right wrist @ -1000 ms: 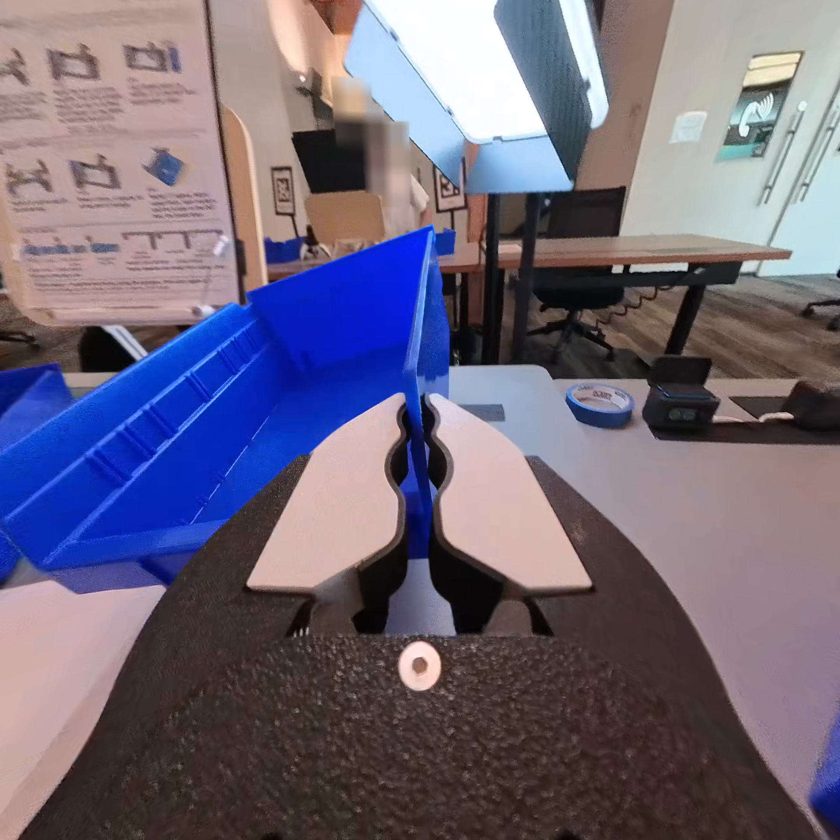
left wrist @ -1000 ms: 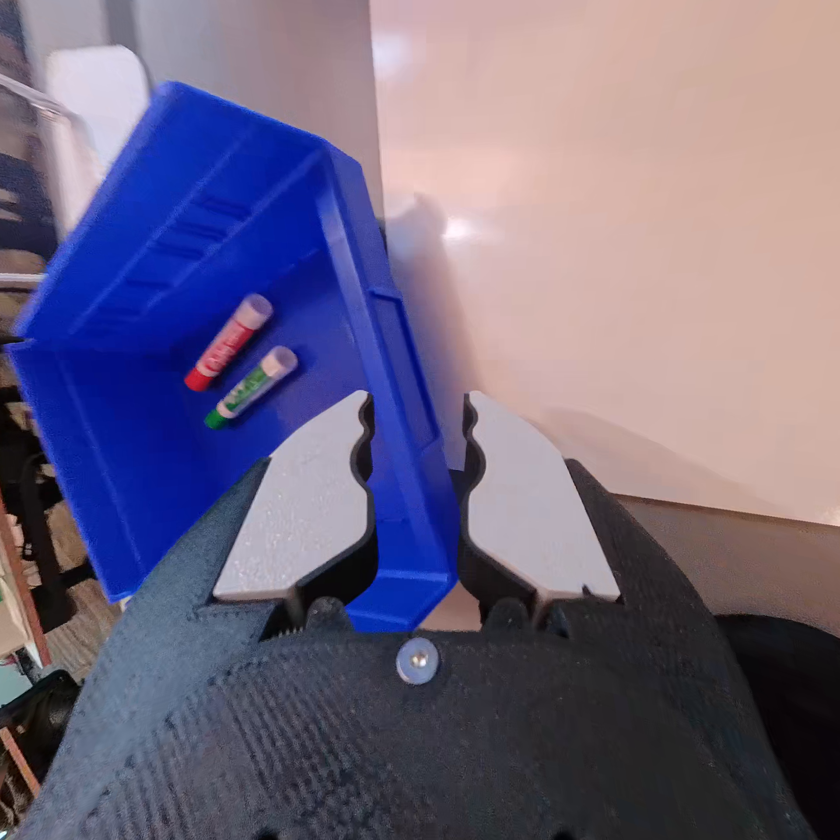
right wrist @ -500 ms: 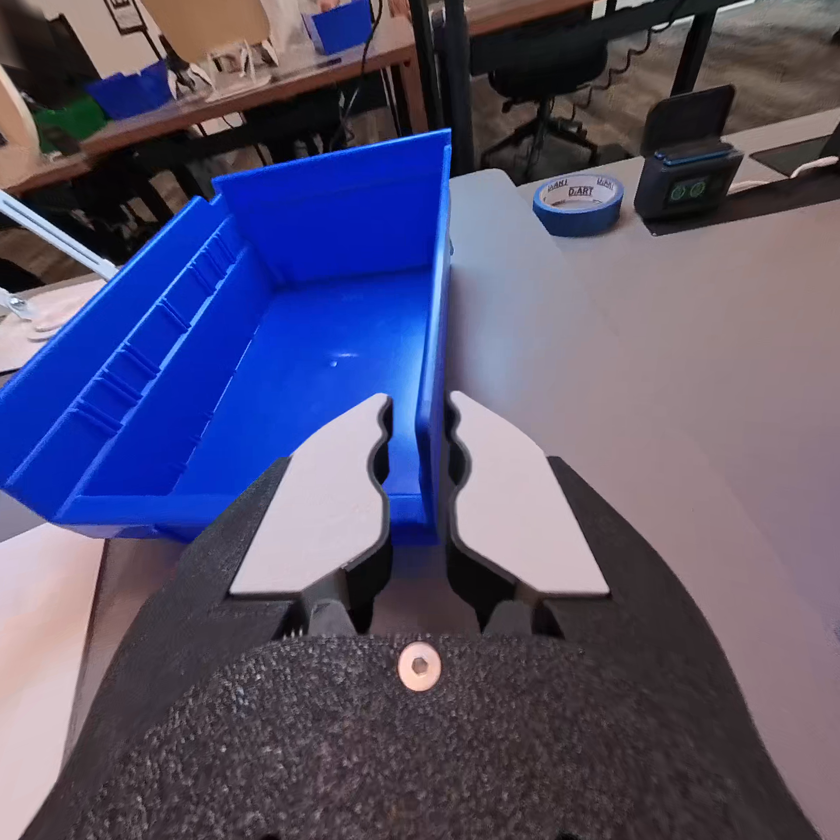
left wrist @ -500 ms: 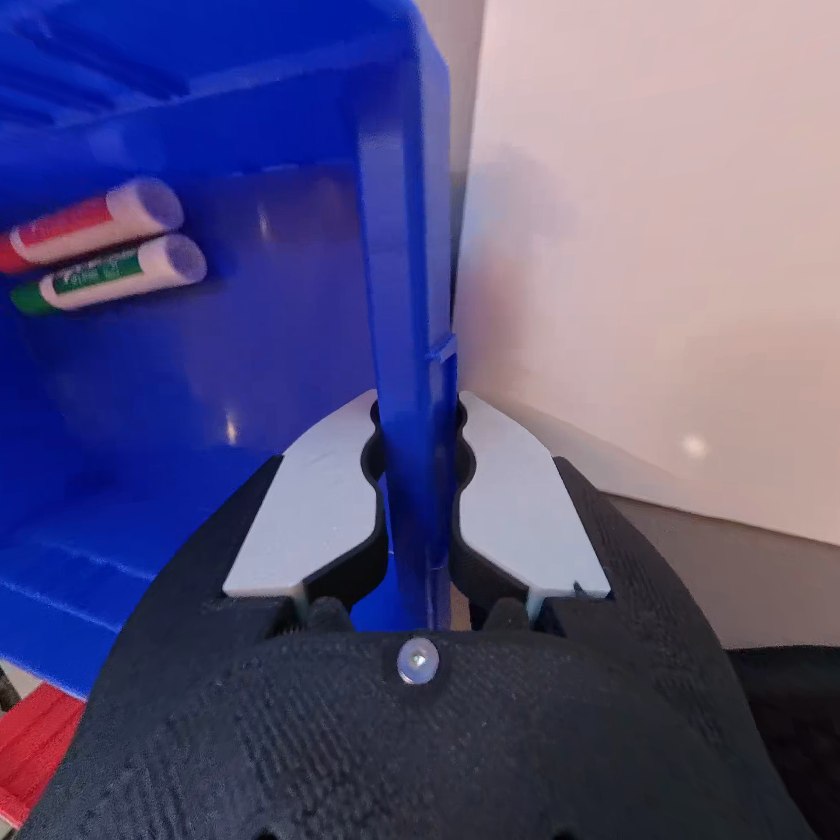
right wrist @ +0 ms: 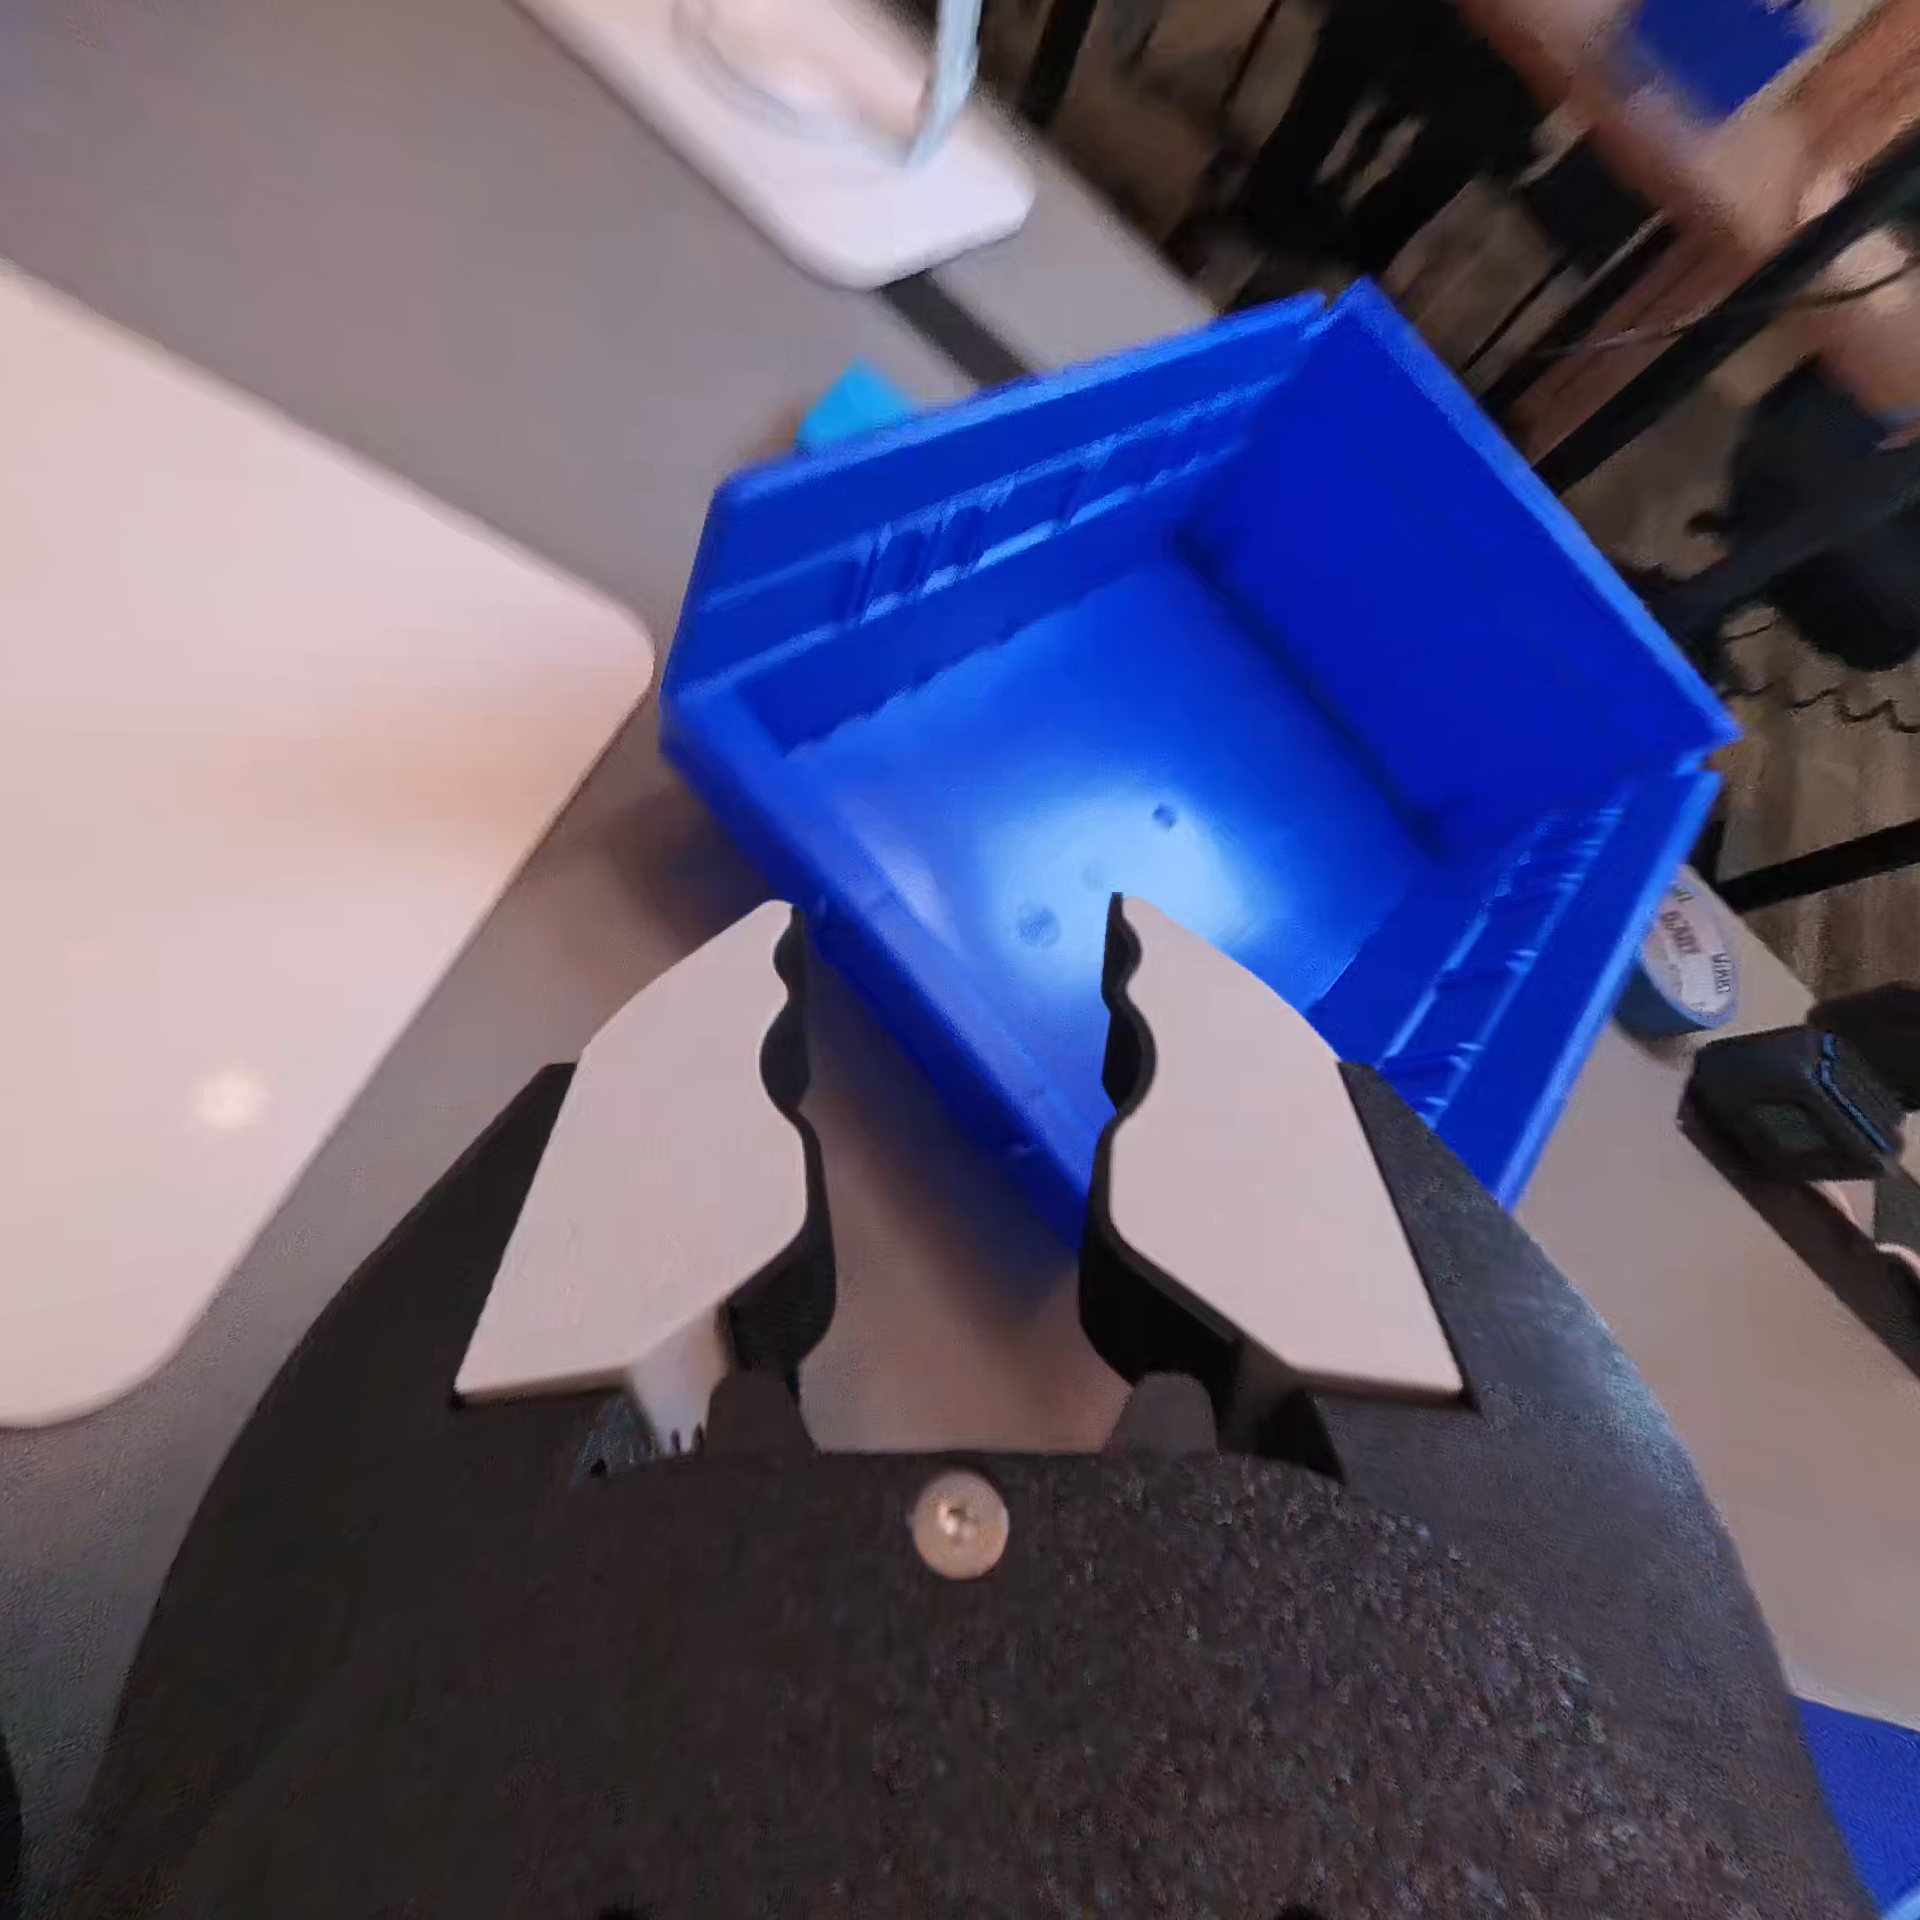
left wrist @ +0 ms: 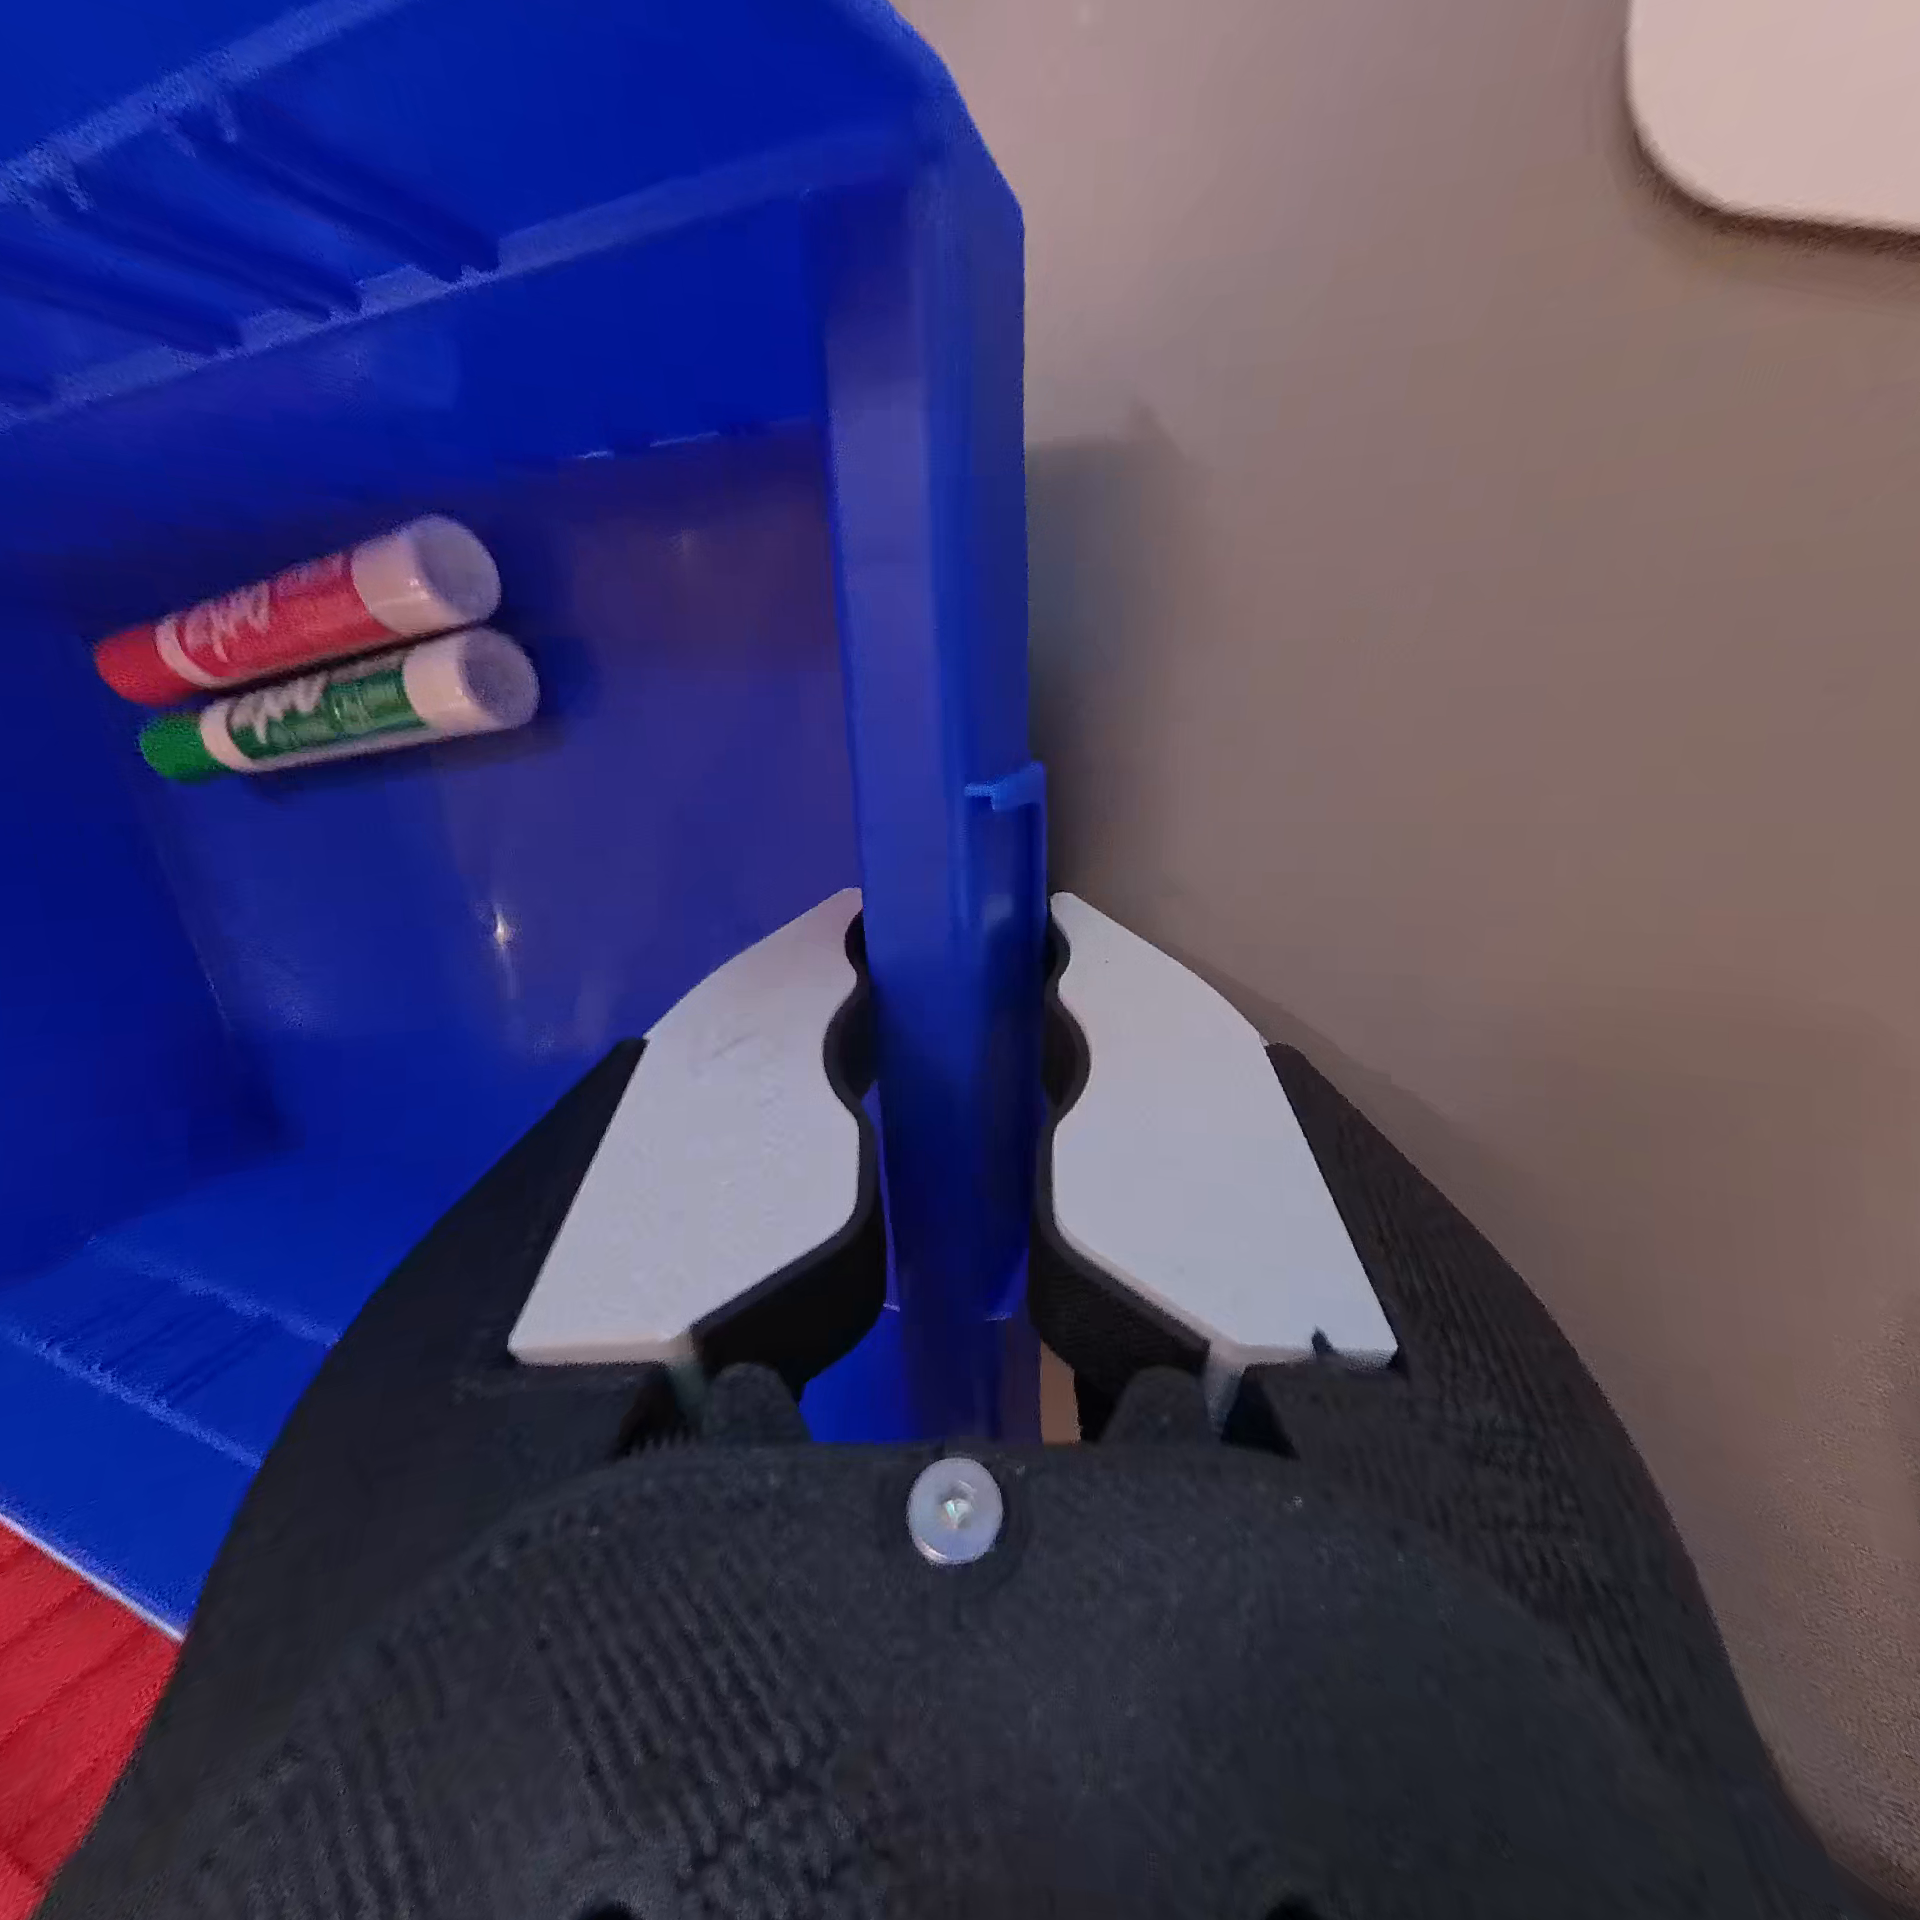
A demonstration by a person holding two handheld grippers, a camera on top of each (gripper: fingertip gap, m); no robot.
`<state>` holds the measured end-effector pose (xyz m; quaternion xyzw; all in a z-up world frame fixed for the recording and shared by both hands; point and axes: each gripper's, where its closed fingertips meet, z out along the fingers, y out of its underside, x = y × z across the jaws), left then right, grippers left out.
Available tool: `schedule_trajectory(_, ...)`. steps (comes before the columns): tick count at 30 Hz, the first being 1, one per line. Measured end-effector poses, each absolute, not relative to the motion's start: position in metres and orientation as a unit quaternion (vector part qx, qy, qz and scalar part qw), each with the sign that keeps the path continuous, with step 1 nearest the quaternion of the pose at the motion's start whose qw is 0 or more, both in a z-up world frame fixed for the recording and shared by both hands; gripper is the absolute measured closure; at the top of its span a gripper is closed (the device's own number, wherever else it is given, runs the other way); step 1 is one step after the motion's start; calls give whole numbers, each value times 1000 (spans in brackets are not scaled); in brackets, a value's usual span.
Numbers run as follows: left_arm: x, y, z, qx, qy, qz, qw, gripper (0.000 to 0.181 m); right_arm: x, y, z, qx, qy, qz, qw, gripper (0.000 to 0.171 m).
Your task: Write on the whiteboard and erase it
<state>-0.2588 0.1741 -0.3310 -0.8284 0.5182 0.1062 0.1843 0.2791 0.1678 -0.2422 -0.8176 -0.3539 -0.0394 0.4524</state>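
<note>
My left gripper is shut on the right side wall of a blue bin. A red marker and a green marker lie side by side on that bin's floor, to the left of the fingers. A rounded white corner of the whiteboard shows at top right. My right gripper is open, above the near wall of a second, empty blue bin. The whiteboard lies flat on the grey table to its left.
A second white board lies at the far side of the grey table. A blue tape roll and a black device sit right of the empty bin. A red surface shows under the left bin. Tip to tip, the grippers are about 55 cm apart.
My left gripper closed on the marker bin's wall, and the whiteboard slid out of its view. My right gripper let go of the empty bin's wall, opened and lifted and turned above it.
</note>
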Motion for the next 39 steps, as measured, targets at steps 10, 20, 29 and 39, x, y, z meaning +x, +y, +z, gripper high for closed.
schedule_trajectory(10,-266,175,-331,-817,531,78,211,152,284,196,-318,-864,-420,-125,248,134)
schedule_trajectory(20,-259,182,-331,-835,496,96,217,152,274,242,-316,-898,-274,-227,258,135)
schedule_trajectory(29,-290,194,-330,-842,479,101,225,152,272,235,-317,-899,-277,-226,252,137)
schedule_trajectory(39,-306,204,-329,-830,489,112,243,152,268,228,-315,-897,-297,-215,248,137)
